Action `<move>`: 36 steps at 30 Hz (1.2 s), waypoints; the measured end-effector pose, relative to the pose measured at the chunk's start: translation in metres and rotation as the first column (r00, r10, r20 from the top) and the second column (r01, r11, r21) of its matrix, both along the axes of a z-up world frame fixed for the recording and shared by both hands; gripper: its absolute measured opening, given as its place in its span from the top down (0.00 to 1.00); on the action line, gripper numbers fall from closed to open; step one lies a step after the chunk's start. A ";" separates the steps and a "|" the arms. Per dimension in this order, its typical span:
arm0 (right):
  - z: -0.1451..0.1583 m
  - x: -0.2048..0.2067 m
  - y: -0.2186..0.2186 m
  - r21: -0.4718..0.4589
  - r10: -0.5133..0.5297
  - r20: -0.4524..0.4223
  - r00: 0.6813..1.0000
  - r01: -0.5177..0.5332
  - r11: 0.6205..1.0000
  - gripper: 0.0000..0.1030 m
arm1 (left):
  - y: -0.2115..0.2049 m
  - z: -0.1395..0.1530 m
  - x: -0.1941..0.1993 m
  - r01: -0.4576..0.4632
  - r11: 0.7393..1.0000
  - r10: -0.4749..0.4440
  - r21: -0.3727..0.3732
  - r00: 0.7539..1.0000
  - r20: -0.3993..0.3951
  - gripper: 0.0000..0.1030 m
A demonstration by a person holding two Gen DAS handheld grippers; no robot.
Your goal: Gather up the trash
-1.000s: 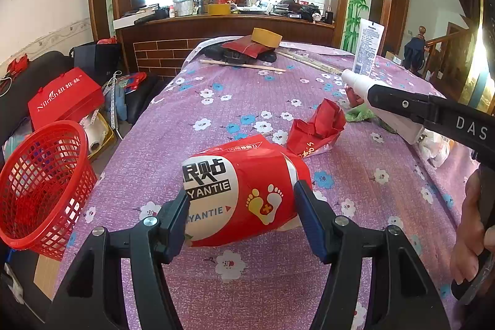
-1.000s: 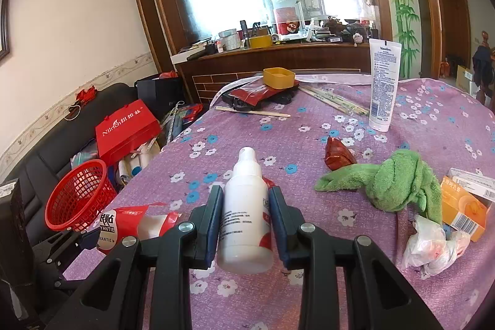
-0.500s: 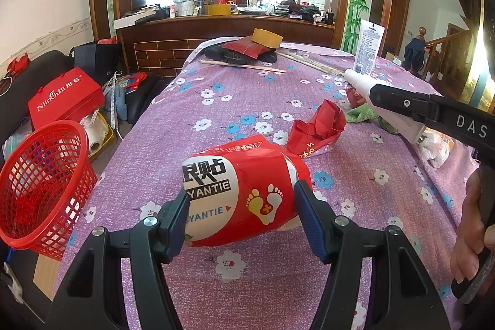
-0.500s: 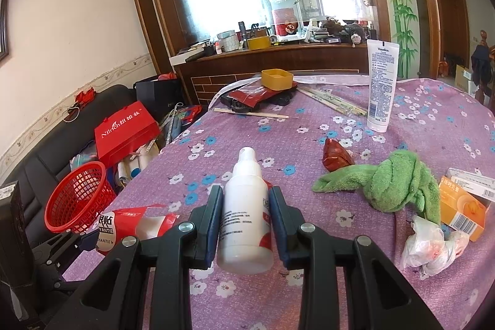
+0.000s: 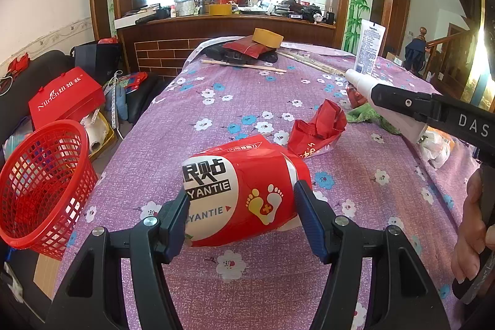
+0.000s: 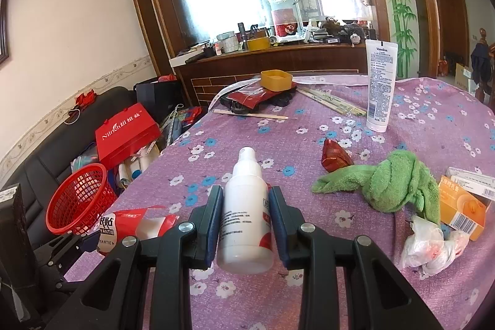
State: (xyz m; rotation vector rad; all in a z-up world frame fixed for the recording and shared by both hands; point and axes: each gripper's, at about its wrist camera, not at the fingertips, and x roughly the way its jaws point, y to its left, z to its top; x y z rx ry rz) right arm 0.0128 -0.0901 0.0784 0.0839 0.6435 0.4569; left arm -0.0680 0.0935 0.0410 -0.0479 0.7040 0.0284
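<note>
Left gripper (image 5: 241, 212): its jaws stand about half open and clamp a red foot-patch packet (image 5: 238, 194) between the blue pads, the packet lifted just clear of the purple flowered tablecloth (image 5: 247, 101).

Right gripper (image 6: 246, 221): its jaws are drawn nearly closed on a white spray bottle (image 6: 246, 215), which is pinched at the body with the nozzle pointing away along the fingers.

Packet axis: the red foot-patch packet lies crosswise between the left fingers, its printed end toward the left pad.

Where the bin lies: a red mesh basket (image 5: 43, 184) sits off the table's left edge, lower than the tabletop and to the left of the left fingers; in the right wrist view the same basket shows far to the left, beyond the left gripper.

Nearer hand: judged from both views, the left hand is the closer one to the basket, so its load looks set to go first; the right hand would have to cross over the table.

Count, held: one packet, one bottle.

Count, loose on the cloth: one crumpled red wrapper (image 5: 318, 129), one small dark red foil wrapper (image 6: 335, 158), one crumpled plastic bag (image 6: 431, 246), one green towel (image 6: 393, 184), one orange box (image 6: 461, 207), one upright lotion tube (image 6: 380, 85).

Count, bins: one basket.
</note>
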 end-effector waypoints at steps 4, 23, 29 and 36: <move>-0.001 0.001 0.001 0.003 0.009 -0.007 1.000 -0.009 1.000 0.68 | 0.000 0.000 0.000 -0.001 1.000 0.001 -0.001 1.000 0.002 0.39; -0.002 -0.002 0.005 -0.008 0.021 0.004 1.000 -0.021 1.000 0.68 | 0.003 0.001 -0.001 -0.010 1.000 0.010 -0.005 1.000 0.011 0.39; -0.002 -0.005 0.008 -0.019 0.035 0.018 0.999 -0.035 0.999 0.68 | 0.008 0.007 -0.005 -0.026 0.999 0.027 -0.020 1.000 0.013 0.39; -0.004 -0.002 0.011 -0.002 0.071 0.007 0.997 -0.071 0.997 0.68 | 0.033 0.028 -0.021 -0.058 0.996 0.060 -0.064 0.998 0.031 0.39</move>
